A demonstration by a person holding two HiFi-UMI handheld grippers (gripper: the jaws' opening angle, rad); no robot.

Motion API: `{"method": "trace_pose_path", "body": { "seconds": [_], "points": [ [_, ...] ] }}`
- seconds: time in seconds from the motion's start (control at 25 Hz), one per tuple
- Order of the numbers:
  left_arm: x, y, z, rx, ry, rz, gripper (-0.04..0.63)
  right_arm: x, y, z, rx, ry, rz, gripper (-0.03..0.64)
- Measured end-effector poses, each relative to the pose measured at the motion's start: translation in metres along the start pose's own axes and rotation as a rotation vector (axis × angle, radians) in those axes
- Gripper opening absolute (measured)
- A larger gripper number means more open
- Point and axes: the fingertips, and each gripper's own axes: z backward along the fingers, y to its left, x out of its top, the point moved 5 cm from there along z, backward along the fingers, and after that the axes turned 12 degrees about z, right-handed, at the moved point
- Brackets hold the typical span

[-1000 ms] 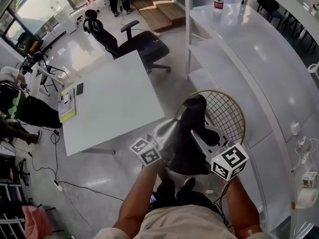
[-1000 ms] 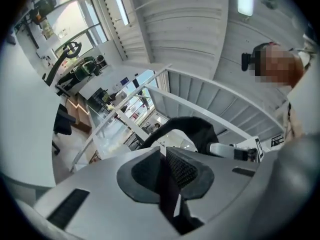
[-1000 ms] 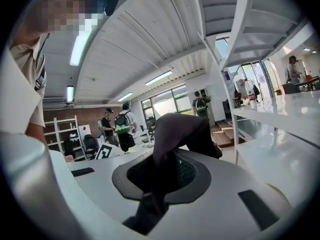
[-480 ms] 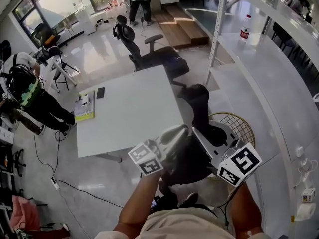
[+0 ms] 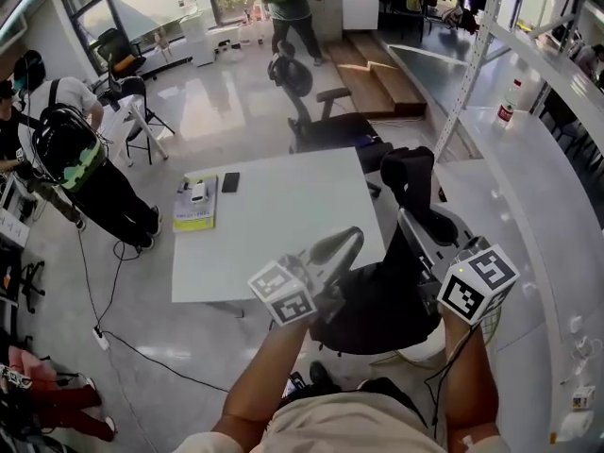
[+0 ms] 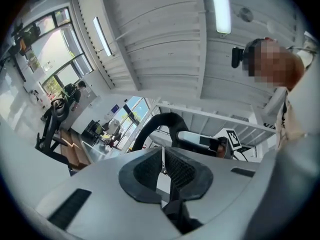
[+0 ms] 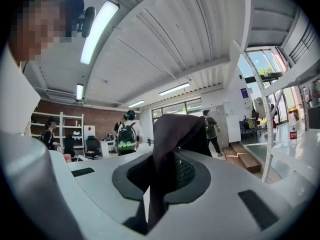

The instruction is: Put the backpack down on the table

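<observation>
In the head view the black backpack [image 5: 377,295] hangs in the air between my two grippers, just off the near right corner of the white table [image 5: 274,225]. Its upper part [image 5: 412,173] sticks up over that corner. My left gripper [image 5: 345,241] is shut on a thin black strap [image 6: 172,204] of the backpack. My right gripper [image 5: 406,220] is shut on a wide dark strap [image 7: 170,144] that rises out of its jaws. In the left gripper view a black strap loop [image 6: 160,124] arches ahead, with the right gripper [image 6: 205,141] beyond it.
A yellow-green book [image 5: 193,208] and a dark phone [image 5: 229,182] lie at the table's far left. A black office chair [image 5: 326,125] stands behind the table. People stand at the left [image 5: 71,149] and far back [image 5: 288,3]. A long white counter [image 5: 543,177] runs along the right.
Both grippers have risen with the backpack, lifting it off the wire chair and carrying it toward the table's near right corner. The head view has swung up.
</observation>
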Motion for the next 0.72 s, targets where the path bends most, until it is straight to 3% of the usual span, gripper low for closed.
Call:
{"method": "trace_pose_path", "body": {
  "seconds": [0.16, 0.32, 0.52, 0.72],
  "points": [
    [0.036, 0.008, 0.017, 0.014, -0.065, -0.02, 0.023, 0.021, -0.001, -0.036, 0.044, -0.019, 0.015, 0.066],
    [0.071, 0.015, 0.024, 0.057, -0.098, -0.125, 0.023, 0.035, -0.013, -0.087, 0.091, 0.0, 0.02, 0.066],
    [0.079, 0.052, 0.028, 0.25, -0.061, -0.283, 0.023, 0.011, -0.036, -0.157, 0.13, 0.038, 0.039, 0.067],
    [0.098, 0.078, 0.03, 0.417, -0.085, -0.479, 0.023, -0.02, -0.061, -0.231, 0.096, -0.026, 0.223, 0.069]
  ]
}}
